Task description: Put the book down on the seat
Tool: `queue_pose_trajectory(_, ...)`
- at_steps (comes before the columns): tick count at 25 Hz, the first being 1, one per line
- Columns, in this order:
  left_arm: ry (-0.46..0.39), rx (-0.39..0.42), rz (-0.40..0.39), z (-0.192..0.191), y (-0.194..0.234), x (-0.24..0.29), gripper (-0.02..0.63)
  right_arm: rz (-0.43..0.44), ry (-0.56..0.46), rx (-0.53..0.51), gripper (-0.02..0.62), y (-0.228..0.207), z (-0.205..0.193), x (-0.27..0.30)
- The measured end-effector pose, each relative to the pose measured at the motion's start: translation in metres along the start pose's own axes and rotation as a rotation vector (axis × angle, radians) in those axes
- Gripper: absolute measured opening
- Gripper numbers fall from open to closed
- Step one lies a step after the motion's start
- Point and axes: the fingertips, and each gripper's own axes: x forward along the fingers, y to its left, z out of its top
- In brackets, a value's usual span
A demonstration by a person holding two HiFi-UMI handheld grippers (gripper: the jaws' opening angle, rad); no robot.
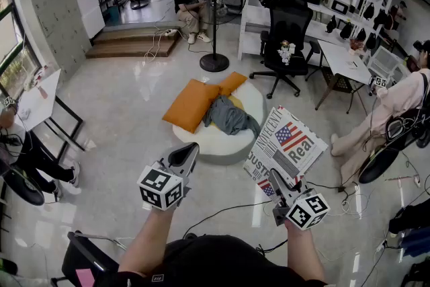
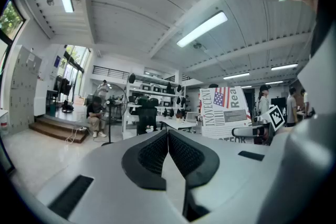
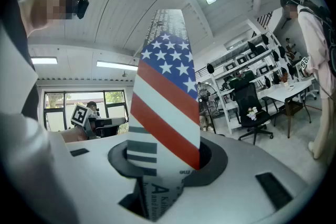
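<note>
While the left gripper (image 1: 183,156) hung idle at lower left, fingers together on nothing, the round white padded seat (image 1: 213,142) at centre carried orange cushions (image 1: 193,104) and a grey garment (image 1: 228,116). Right of it, the right gripper (image 1: 277,180) clamped its fingers on the flag-printed white book (image 1: 285,146), seemingly for carrying over.

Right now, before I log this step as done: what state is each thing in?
book: held in the air beside the seat, not yet put down.
right gripper: shut on the book's lower edge.
left gripper: shut, empty.
seat: bears orange cushions and a grey cloth; no book on it.
</note>
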Motion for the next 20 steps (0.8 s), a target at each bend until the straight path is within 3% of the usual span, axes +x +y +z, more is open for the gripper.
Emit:
queue_pose_trajectory(9,0.005,-0.019,0.005,-0.008,-0.03,-0.005,0.005,0.01,0.012,0.004,0.167,-0.005,-0.009,-0.029)
queue_pose_trajectory(20,0.041,-0.048,-0.015,-0.016,-0.034,0.011,0.005,0.045,0.027,0.036,0.17,-0.007,-0.013,-0.04)
